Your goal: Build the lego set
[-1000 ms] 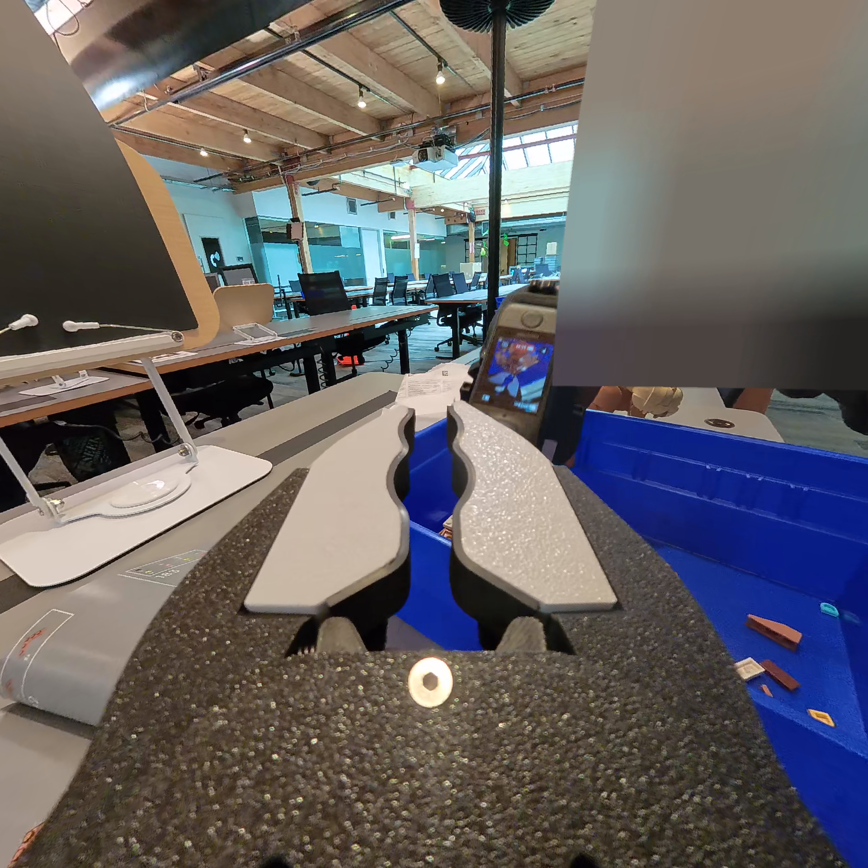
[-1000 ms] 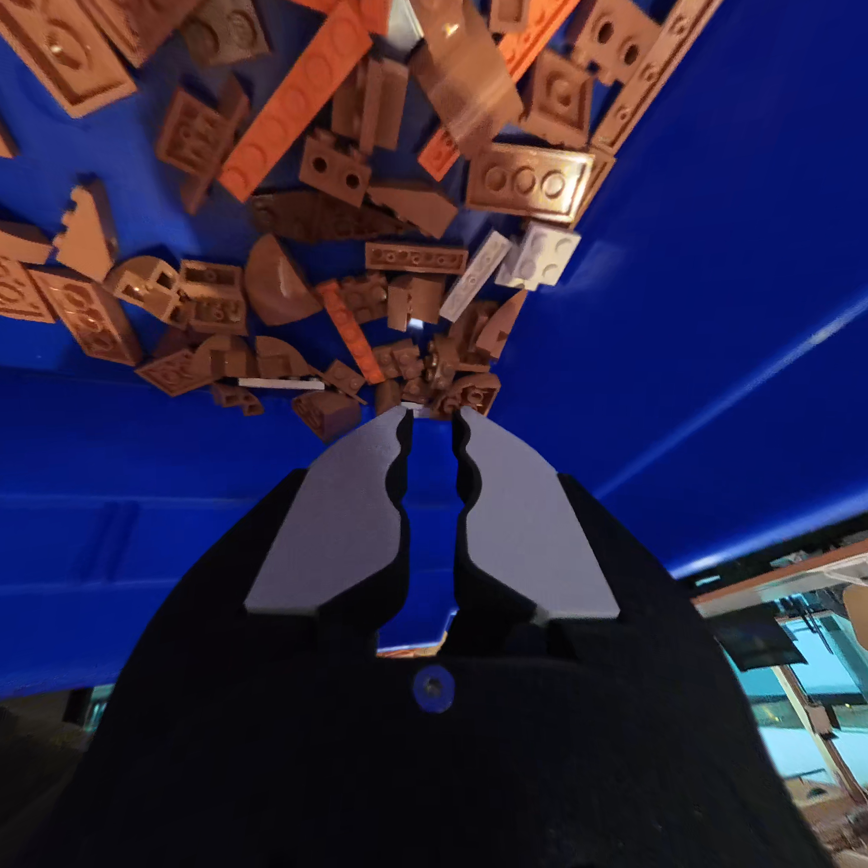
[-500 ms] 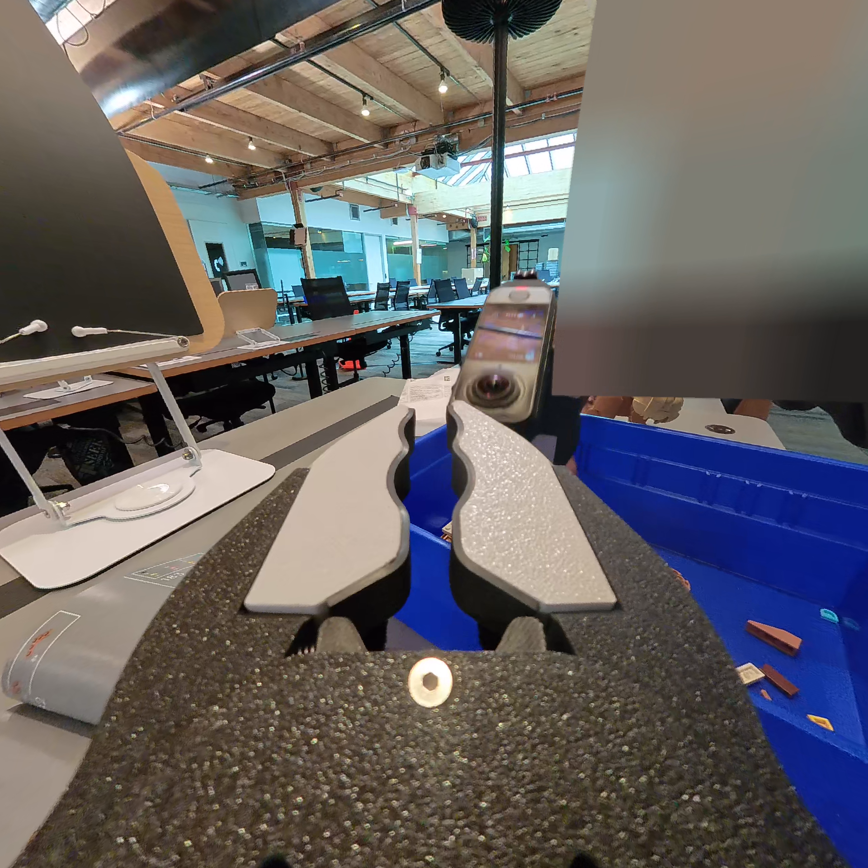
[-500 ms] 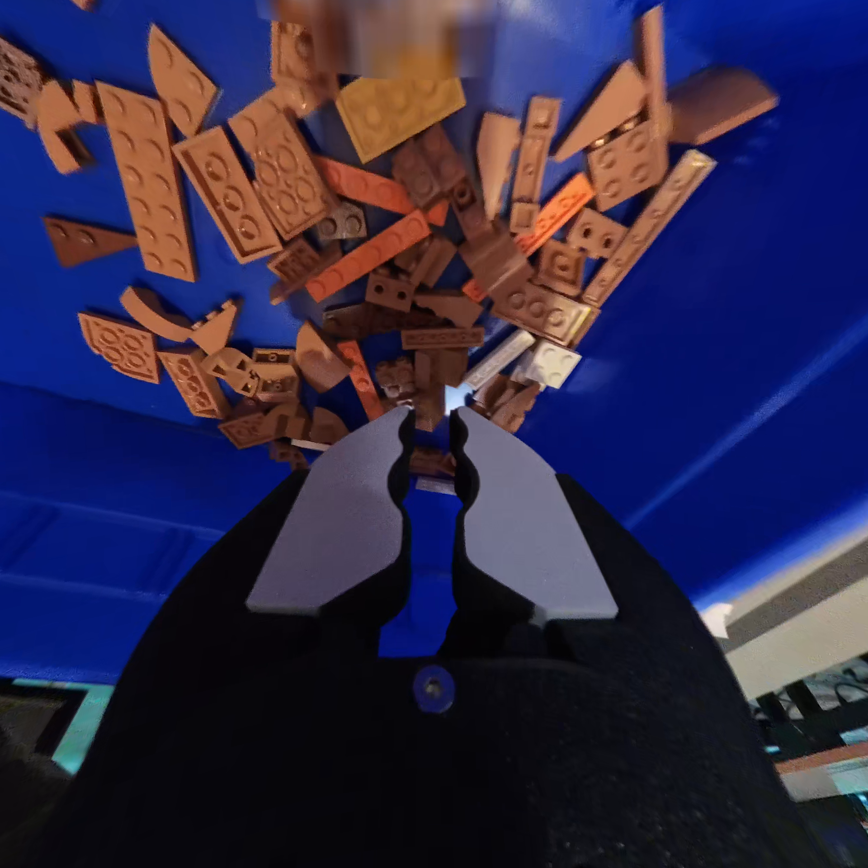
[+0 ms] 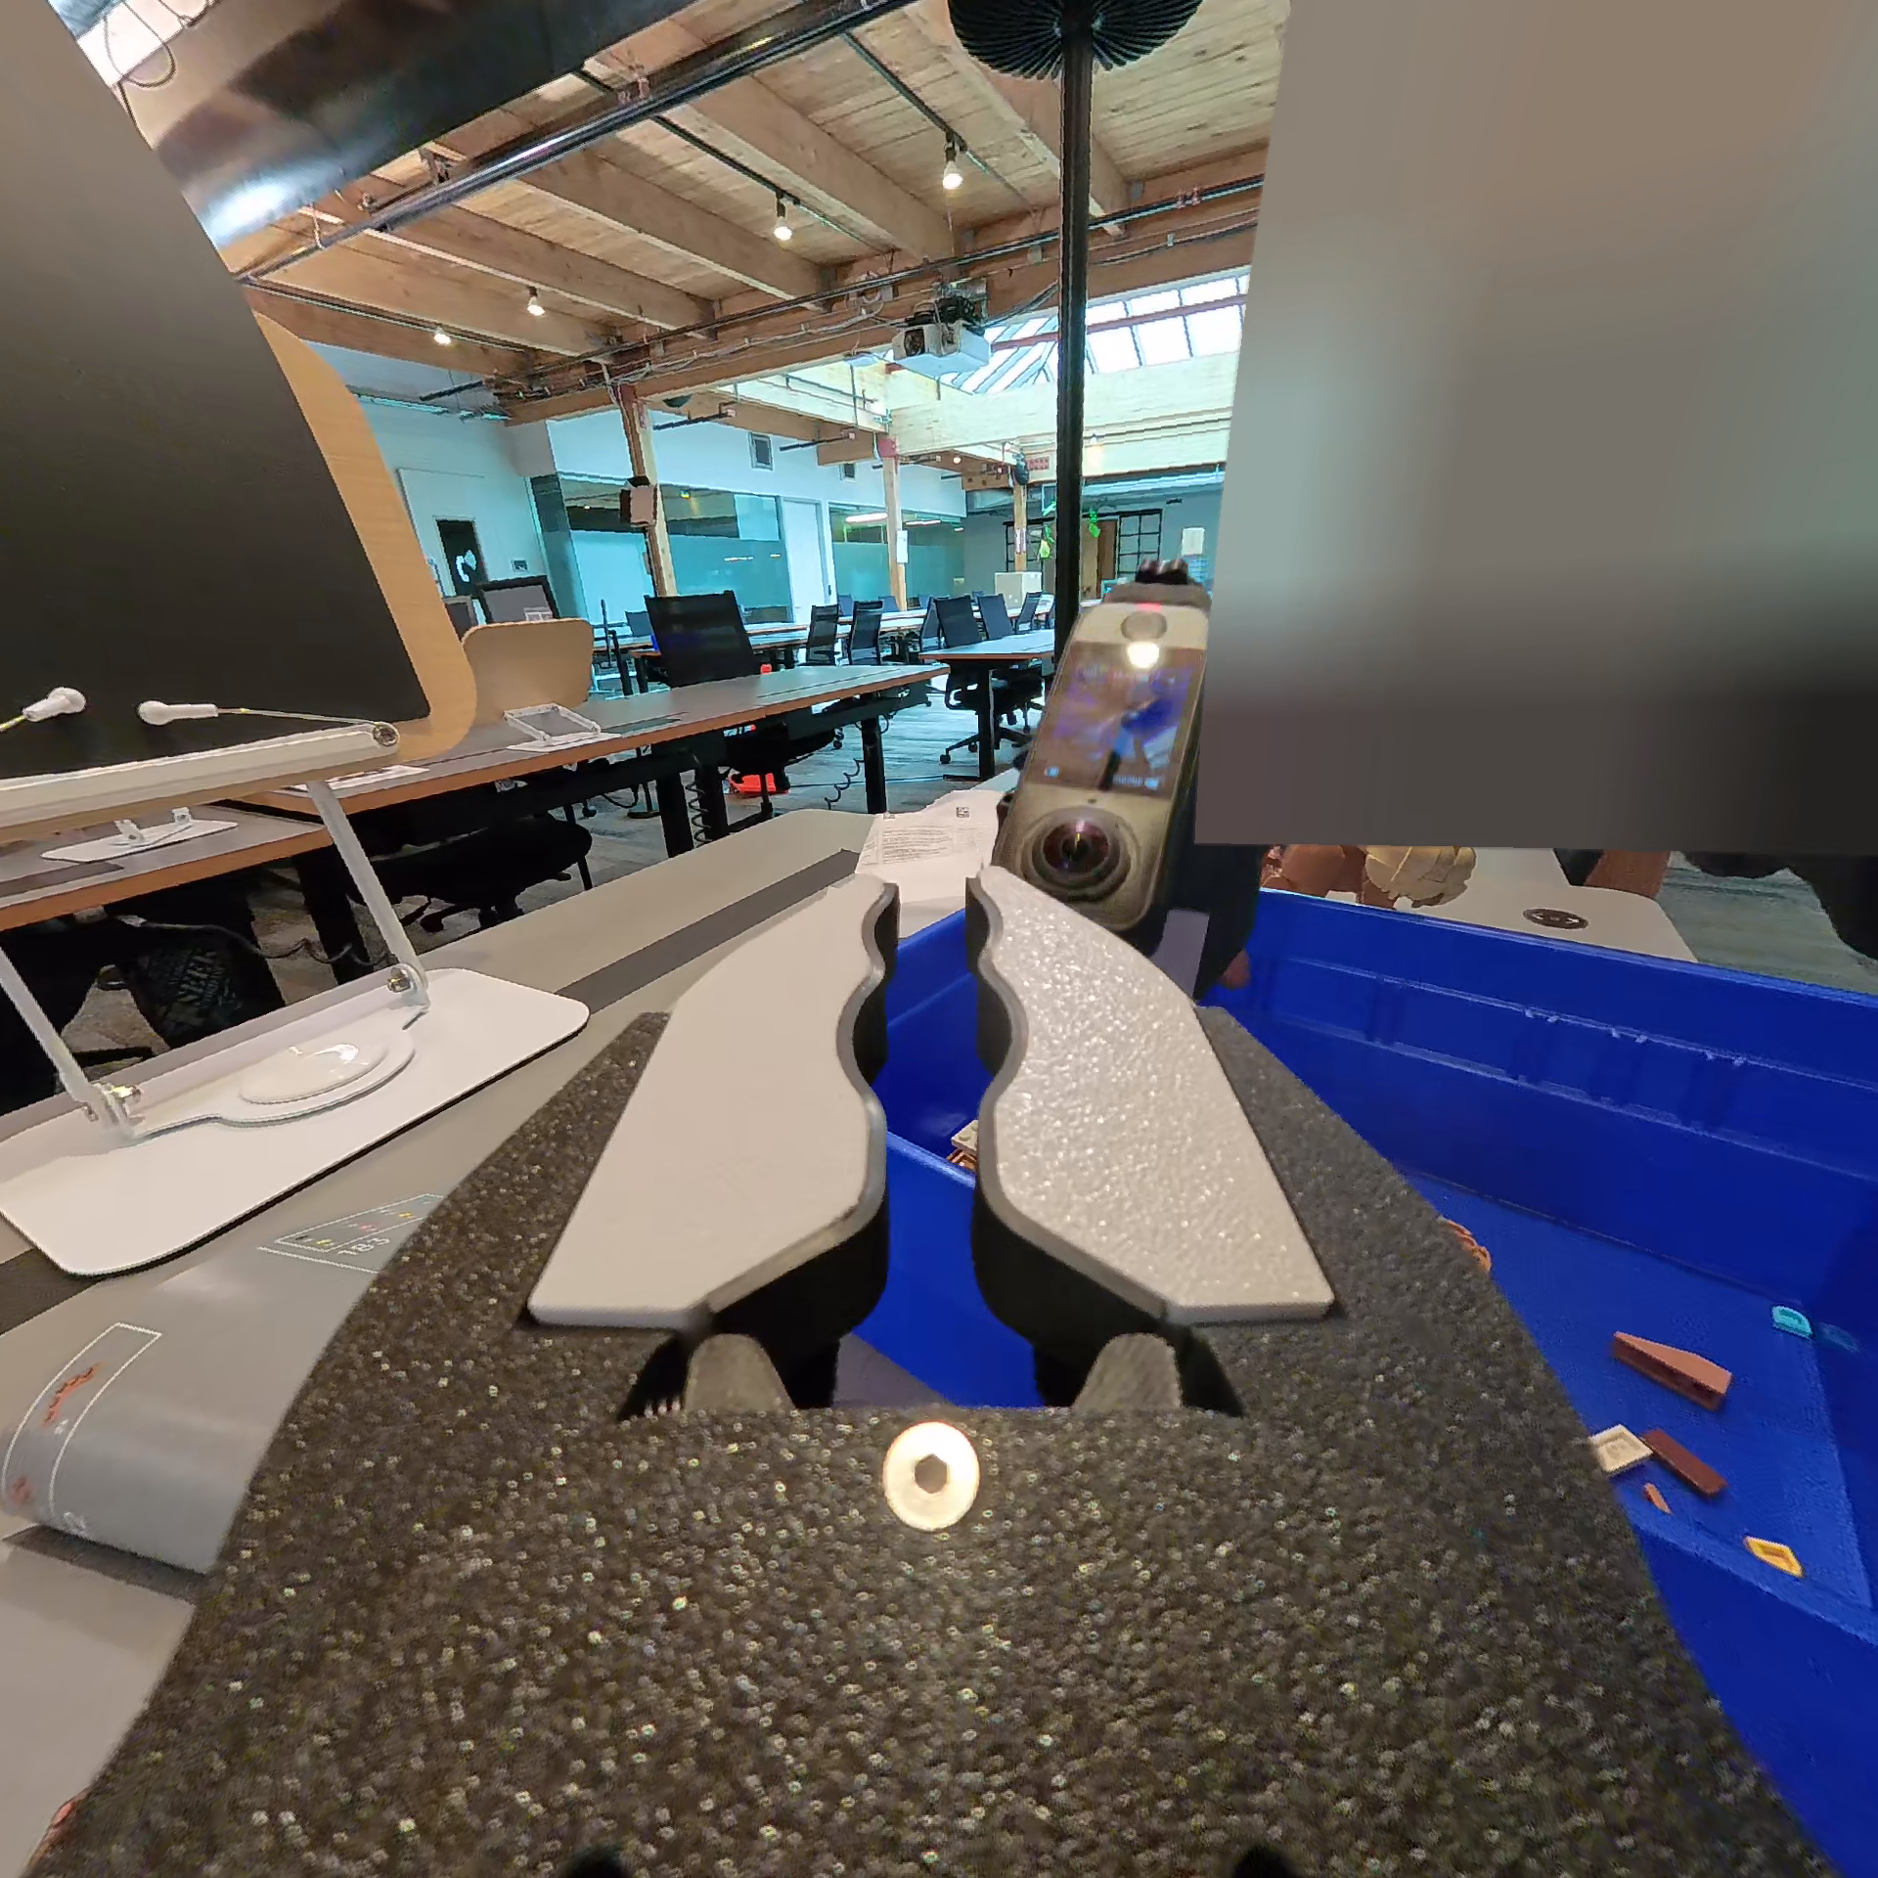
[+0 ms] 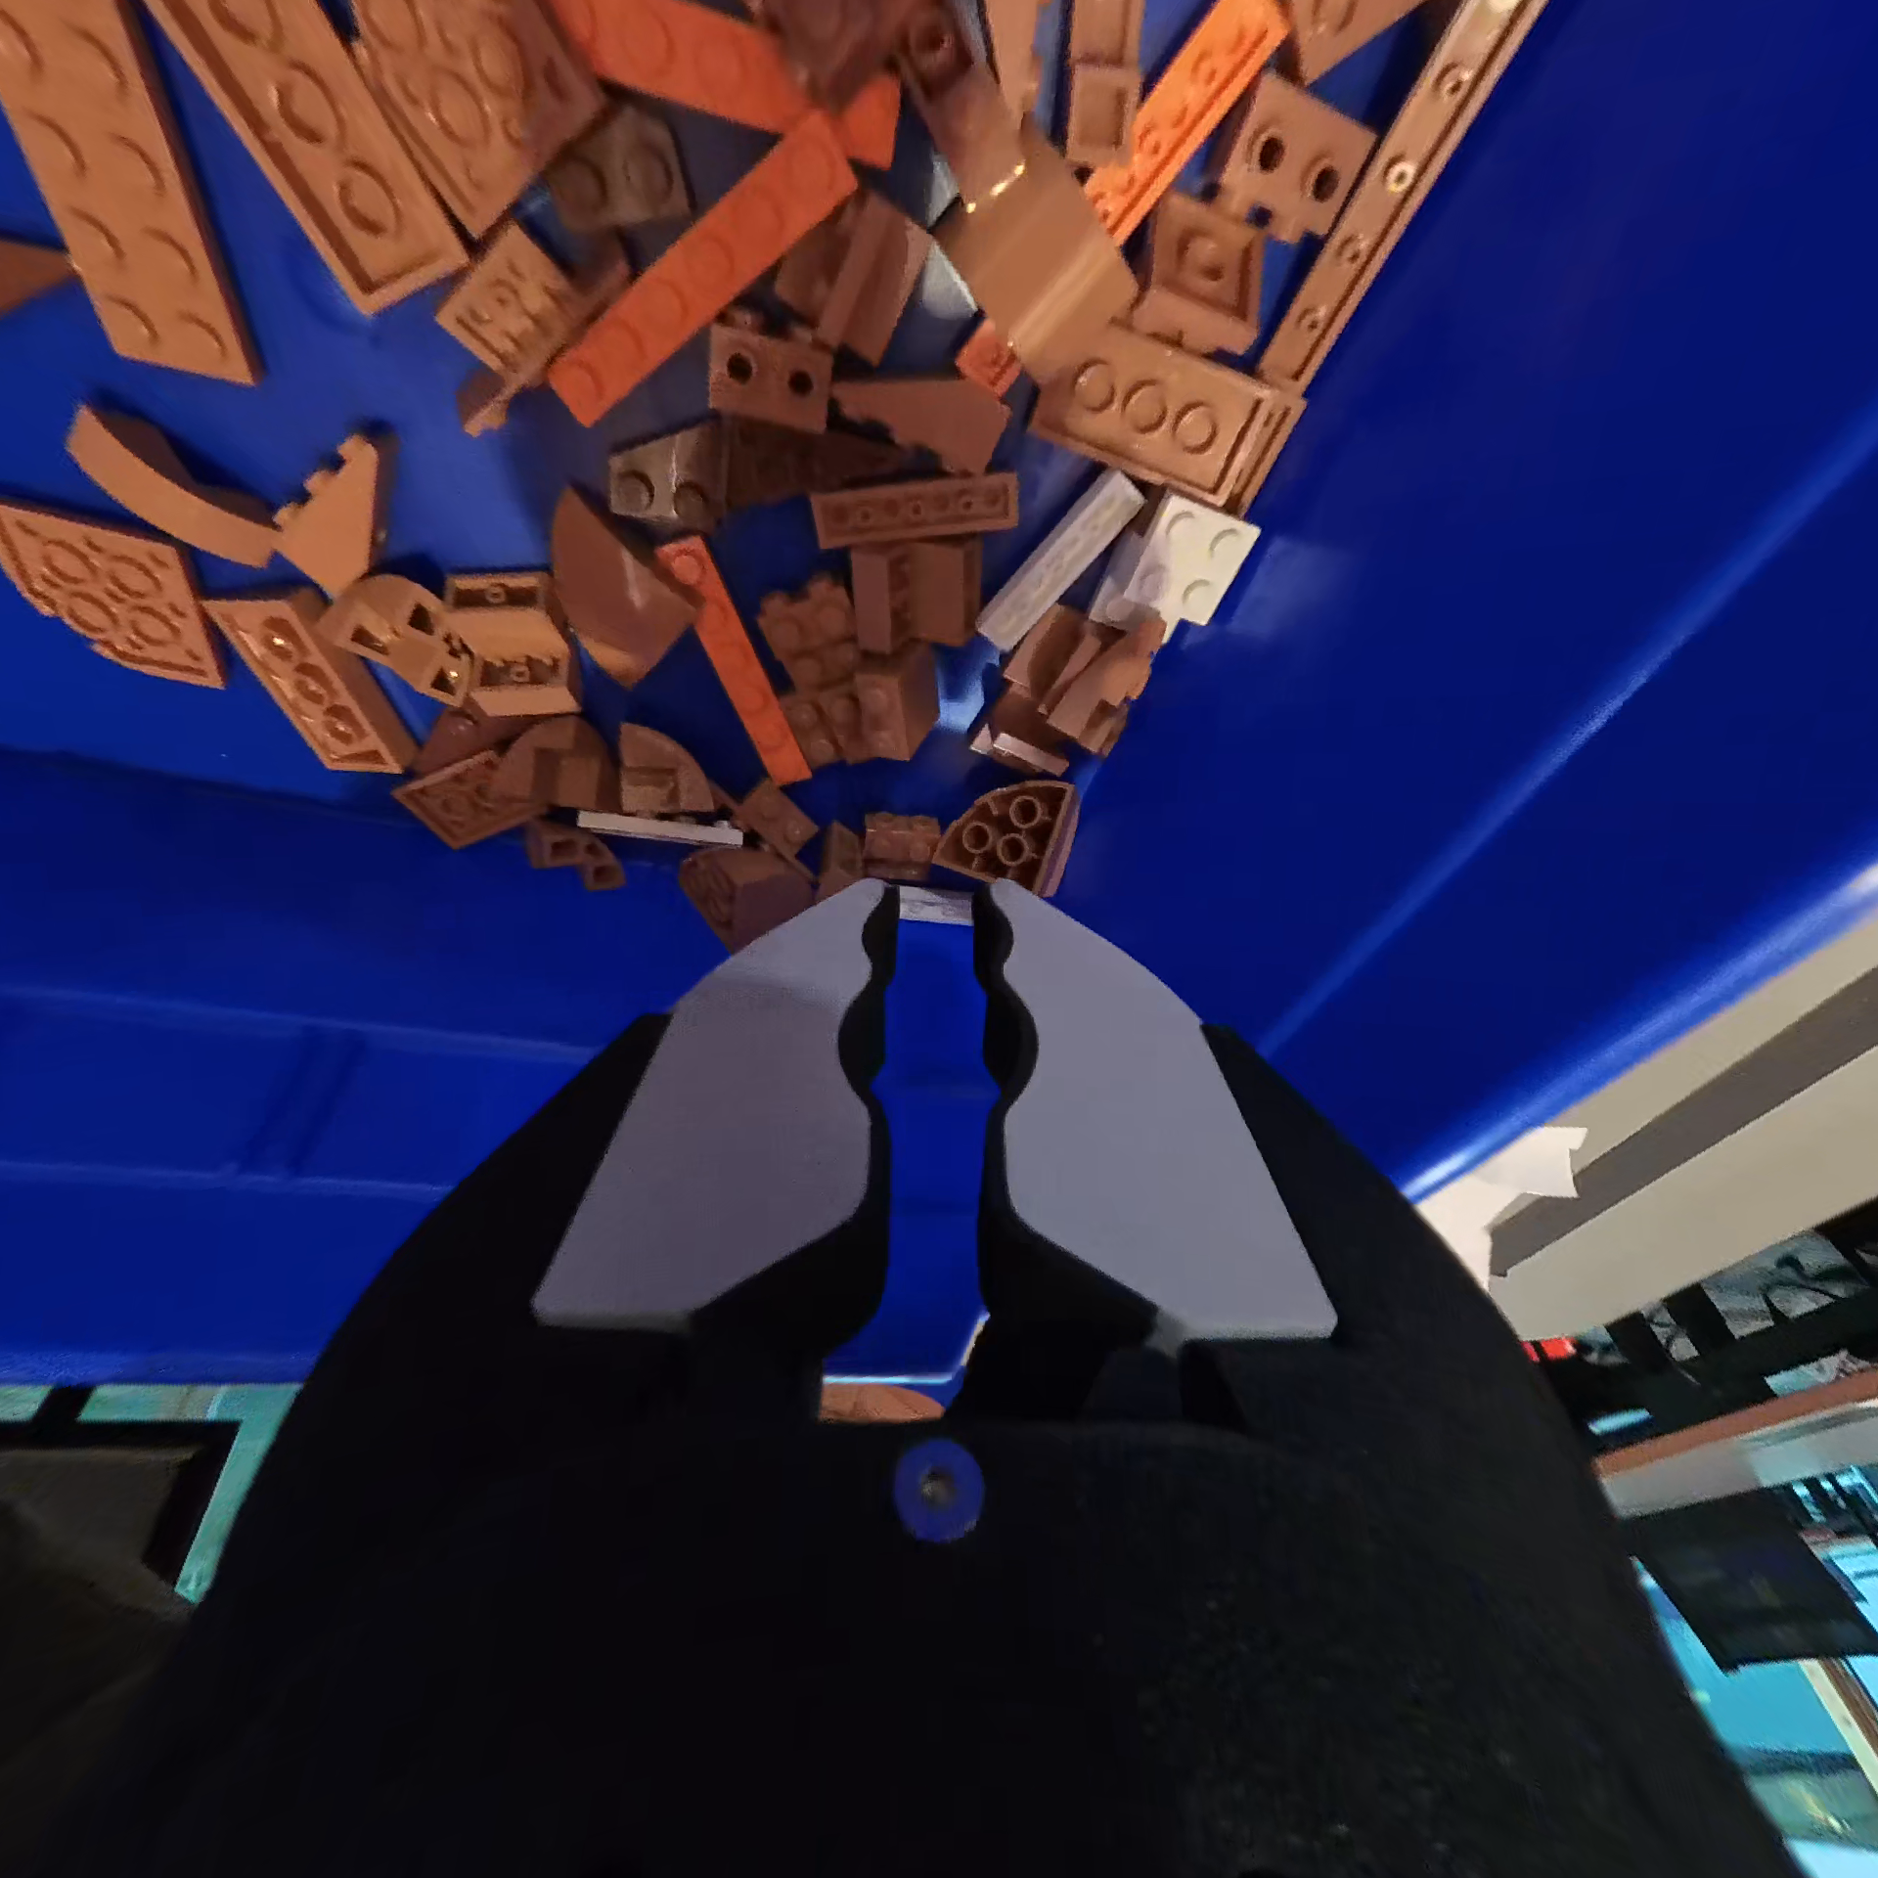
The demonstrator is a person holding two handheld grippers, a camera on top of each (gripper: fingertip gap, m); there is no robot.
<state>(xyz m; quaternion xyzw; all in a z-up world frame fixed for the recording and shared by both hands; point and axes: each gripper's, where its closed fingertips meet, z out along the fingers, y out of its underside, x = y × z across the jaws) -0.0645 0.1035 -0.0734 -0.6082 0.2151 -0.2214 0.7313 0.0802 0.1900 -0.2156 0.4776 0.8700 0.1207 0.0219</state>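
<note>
My right gripper [image 6: 937,899] is down inside the blue bin [image 6: 1474,630], at the near edge of a pile of brown and orange lego pieces [image 6: 813,488]. A small white flat piece [image 6: 935,902] spans the narrow gap between its fingertips, and the jaws are closed on it. A brown quarter-round plate [image 6: 1011,838] lies just beyond the tips. My left gripper [image 5: 930,894] hovers over the bin's left rim [image 5: 920,1159], its jaws a narrow gap apart and empty. The right gripper's camera [image 5: 1103,757] shows just beyond it.
A white laptop stand [image 5: 254,1098] sits on the grey table [image 5: 650,915] to the left of the bin. Several loose small pieces [image 5: 1667,1372] lie in the bin's right part. A black pole [image 5: 1072,407] rises behind the bin.
My right gripper pulled back from the pile, then moved in again, and its jaws narrowed slightly onto the white piece. My left gripper has barely moved.
</note>
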